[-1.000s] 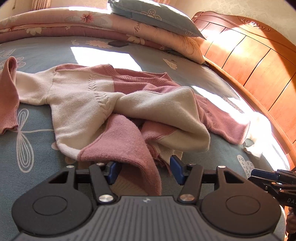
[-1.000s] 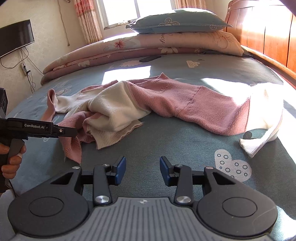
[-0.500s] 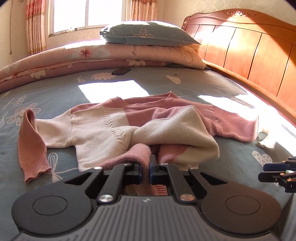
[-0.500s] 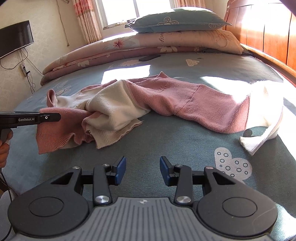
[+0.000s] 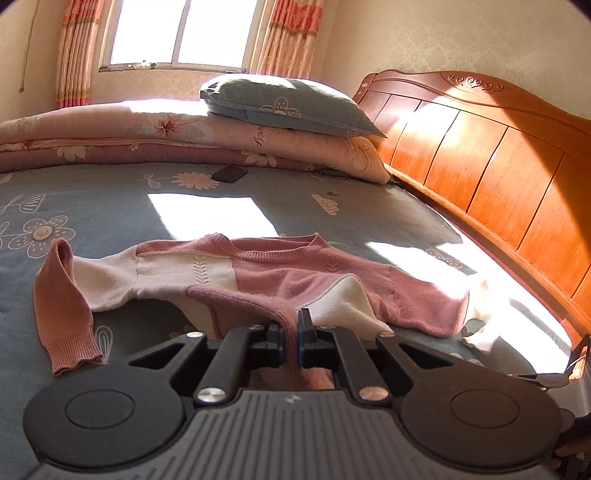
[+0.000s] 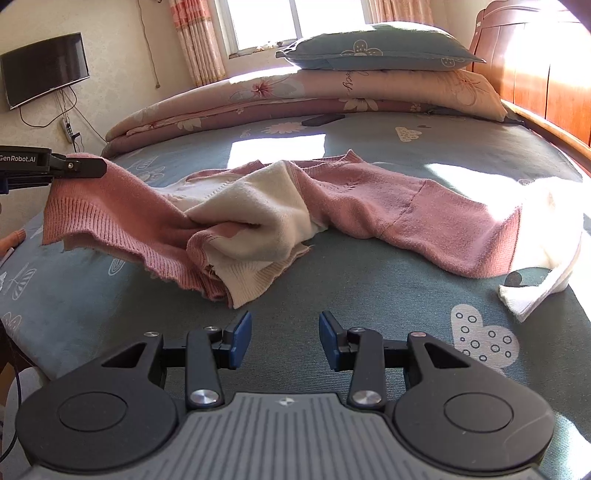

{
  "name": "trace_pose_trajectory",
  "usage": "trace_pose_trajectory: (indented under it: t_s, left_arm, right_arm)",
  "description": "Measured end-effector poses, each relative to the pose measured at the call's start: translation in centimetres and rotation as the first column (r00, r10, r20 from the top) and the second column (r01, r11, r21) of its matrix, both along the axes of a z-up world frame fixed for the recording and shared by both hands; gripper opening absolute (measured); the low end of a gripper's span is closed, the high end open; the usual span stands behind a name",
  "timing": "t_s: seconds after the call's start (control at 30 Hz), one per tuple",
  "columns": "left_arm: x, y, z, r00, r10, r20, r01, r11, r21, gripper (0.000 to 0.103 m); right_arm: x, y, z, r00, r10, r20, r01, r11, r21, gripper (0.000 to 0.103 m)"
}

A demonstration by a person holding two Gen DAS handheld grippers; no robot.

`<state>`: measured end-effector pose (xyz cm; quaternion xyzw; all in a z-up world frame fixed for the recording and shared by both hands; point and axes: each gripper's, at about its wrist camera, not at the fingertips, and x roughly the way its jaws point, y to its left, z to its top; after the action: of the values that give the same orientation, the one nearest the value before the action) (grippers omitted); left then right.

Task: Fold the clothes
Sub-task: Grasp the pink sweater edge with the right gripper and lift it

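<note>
Having just clamped onto the pink hem, the left gripper (image 5: 291, 334) is lifting the sweater (image 6: 332, 206) off the bed (image 6: 369, 295) mid-frame to straighten it, while the right gripper (image 6: 285, 338) is hovering apart, empty.

Bedroom in a home: wide bed with grey-blue flower-printed sheet (image 6: 369, 280); carved orange-brown wooden headboard (image 5: 480, 147); folded pink floral quilt (image 5: 110, 133) stacked along the far edge, grey-blue flower-patterned pillow (image 5: 288, 107) on top; sunlit window (image 5: 177, 33) with pink-and-cream patterned curtains (image 5: 77, 48); cream damask wallpaper (image 5: 424, 37); black flat-screen television (image 6: 44, 74) mounted on the wall, cables hanging below
</note>
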<state>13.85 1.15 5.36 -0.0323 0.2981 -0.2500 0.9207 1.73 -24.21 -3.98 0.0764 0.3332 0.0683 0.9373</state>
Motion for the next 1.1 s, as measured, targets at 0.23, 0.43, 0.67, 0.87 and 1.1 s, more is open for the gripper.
trace_pose_trajectory:
  t_s: [0.23,0.43,0.67,0.87,1.1]
  left_arm:
    - [1.5,0.5,-0.1,0.999,0.007,-0.037,-0.009,0.999,-0.042,0.005]
    - [2.0,0.9,0.0,0.998,0.002,-0.060,-0.004,0.999,-0.041,0.005]
    - [2.5,2.6,0.0,0.997,-0.007,-0.082,0.004,0.999,-0.039,0.005]
    - [2.8,5.2,-1.9,0.993,0.003,-0.119,-0.004,1.000,-0.004,0.006]
    - [1.0,6.7,-4.1,0.989,-0.024,-0.143,0.042,0.991,0.124,0.026]
  right_arm:
    - [0.7,4.6,0.7,0.970,0.214,0.115,-0.200,0.972,-0.122,0.050]
    - [3.8,9.9,0.4,0.905,0.378,0.196,-0.335,0.916,-0.219,0.050]
    - [8.0,14.6,-2.6,0.875,0.445,0.189,-0.323,0.830,-0.455,0.044]
    - [9.2,14.3,-2.3,0.881,0.465,0.093,-0.386,0.817,-0.429,0.006]
    - [6.1,13.4,1.1,0.855,0.517,0.042,-0.480,0.819,-0.313,0.006]
